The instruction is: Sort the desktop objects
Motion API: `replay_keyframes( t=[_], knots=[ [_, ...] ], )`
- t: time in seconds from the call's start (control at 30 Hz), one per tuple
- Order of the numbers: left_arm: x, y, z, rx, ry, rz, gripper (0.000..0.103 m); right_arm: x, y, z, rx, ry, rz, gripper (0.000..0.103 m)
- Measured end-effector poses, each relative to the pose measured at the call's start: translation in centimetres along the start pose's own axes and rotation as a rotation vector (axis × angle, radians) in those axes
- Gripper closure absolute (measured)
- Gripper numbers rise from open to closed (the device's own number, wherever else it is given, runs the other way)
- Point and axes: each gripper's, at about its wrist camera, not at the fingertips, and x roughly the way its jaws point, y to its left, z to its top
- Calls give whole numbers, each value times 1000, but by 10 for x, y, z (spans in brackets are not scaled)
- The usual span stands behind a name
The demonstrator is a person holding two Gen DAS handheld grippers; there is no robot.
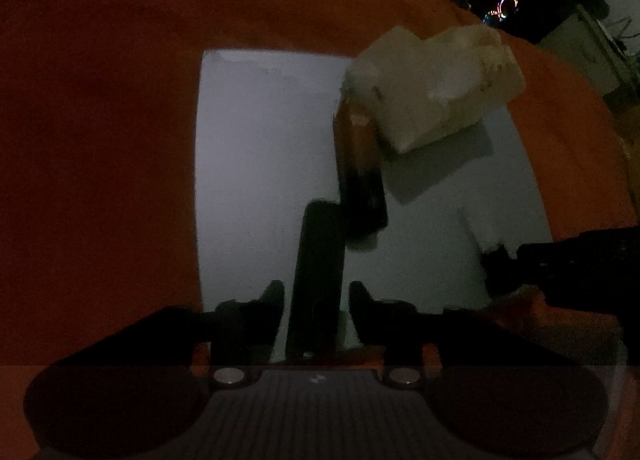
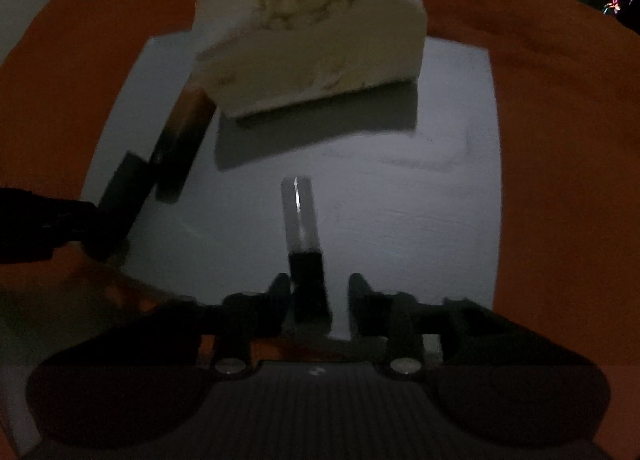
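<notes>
The scene is dim. A black flat bar-shaped object (image 1: 318,276) lies on a pale grey mat (image 1: 260,164) between the fingers of my left gripper (image 1: 317,296), which is open around it. A brown-and-black tube (image 1: 360,164) lies beyond it, touching a cream tissue pack (image 1: 432,80). My right gripper (image 2: 319,292) is open around a small stick with a black base and clear cap (image 2: 304,236). The right wrist view also shows the tissue pack (image 2: 312,32), the tube (image 2: 182,140), the black bar (image 2: 120,200) and the mat (image 2: 400,200).
An orange cloth (image 1: 100,140) covers the table under the mat. The right gripper's dark body (image 1: 580,268) shows at the right edge of the left wrist view. Dark room clutter and coloured lights (image 1: 504,8) lie beyond the table's far edge.
</notes>
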Motion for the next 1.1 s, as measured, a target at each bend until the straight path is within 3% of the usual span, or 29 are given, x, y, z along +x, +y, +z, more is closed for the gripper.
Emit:
replay_keyframes(
  t=[0.2, 0.37, 0.4, 0.43, 0.47, 0.5, 0.8, 0.97, 1.1],
  knots=[
    [6, -6, 7, 4, 4, 14, 67, -1, -3, 21, 17, -15, 0, 48],
    [12, -10, 5, -1, 12, 18, 67, 9, 2, 28, -26, 1, -25, 47],
    [13, -11, 4, -4, 6, 18, 67, 11, 4, 28, -43, 2, -34, 48],
    [13, -12, 4, 8, 4, 19, 68, 12, 5, 28, -58, 3, -33, 55],
    [13, -14, 2, 19, 1, 23, 71, 13, 6, 27, -72, 5, -32, 78],
    [13, -13, 2, 23, -4, 20, 81, 14, 8, 26, -93, 9, -30, 81],
    [-8, -14, 0, 5, -49, 3, 81, -5, 5, 16, -88, -38, -19, 82],
    [-41, -23, -4, 17, -96, -15, 81, -32, 14, 12, -77, -76, 3, 82],
    [-76, -36, -12, 58, -152, -29, 81, -74, 27, 8, -114, -160, -2, 82]
  ],
)
